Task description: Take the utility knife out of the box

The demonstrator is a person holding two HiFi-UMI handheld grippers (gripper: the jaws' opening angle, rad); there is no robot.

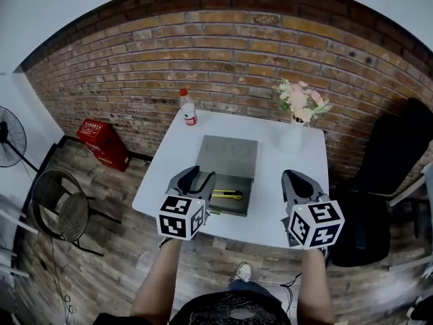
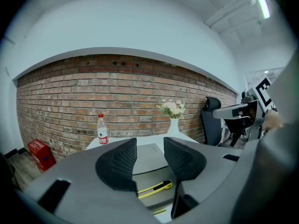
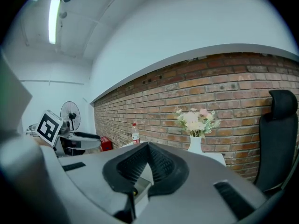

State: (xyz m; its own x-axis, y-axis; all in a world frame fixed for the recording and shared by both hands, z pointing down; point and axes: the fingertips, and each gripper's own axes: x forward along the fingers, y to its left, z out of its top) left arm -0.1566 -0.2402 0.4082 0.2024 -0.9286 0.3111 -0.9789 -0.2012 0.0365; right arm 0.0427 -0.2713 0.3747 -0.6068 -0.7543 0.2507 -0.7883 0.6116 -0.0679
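A yellow and black utility knife (image 1: 227, 195) lies in the open grey box (image 1: 238, 183) on the white table (image 1: 284, 215); the box's lid (image 1: 228, 156) lies flat behind it. My left gripper (image 1: 196, 177) hovers over the box's near left corner. Its jaws stand open and empty. In the left gripper view the knife (image 2: 154, 189) shows below the gap of the left gripper (image 2: 149, 146). My right gripper (image 1: 293, 176) is over the table to the right of the box. In its own view the right gripper (image 3: 148, 147) has its tips touching, with nothing held.
At the table's back left stands a plastic water bottle (image 1: 189, 108), and at the back right a white vase of flowers (image 1: 298, 114). A black office chair (image 1: 392, 181) is to the right. A round stool (image 1: 64, 205), a fan (image 1: 10, 137) and a red crate (image 1: 101, 141) are on the left. A brick wall is behind.
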